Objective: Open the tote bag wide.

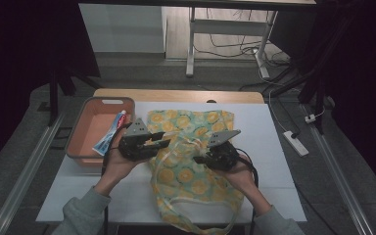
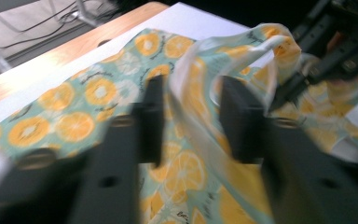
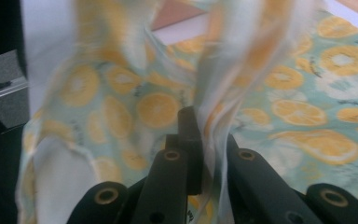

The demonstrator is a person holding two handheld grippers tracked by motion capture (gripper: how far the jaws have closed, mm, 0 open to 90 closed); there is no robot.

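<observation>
A white table [image 1: 284, 147] carries everything here, its wooden far edge showing beyond the white surface. Spread across its middle lies the orange-print tote bag [image 1: 191, 166], pale green cloth dotted with orange slices, its mouth toward the far edge and one long strap [image 1: 200, 223] looping off the near edge between the person's sleeves. To the left of the bag, near but apart from it, sits an orange basket [image 1: 85, 132] with a grey rim, and a toothpaste tube [image 1: 110, 134] leans inside against its right wall, just behind the left gripper. The left gripper [image 1: 164, 143] is held over the bag's left part, pointing right; in the left gripper view its jaws stand apart with a raised fold of the bag's cloth [image 2: 191, 107] running up between them, the pads not pressing on it. The right gripper [image 1: 199, 159] faces it from the right, just above the bag's middle; in the right gripper view its jaws are drawn together and pinch a lifted band of the cloth [image 3: 214, 130], which rises blurred in front of the camera and hides much of the table beyond.
</observation>
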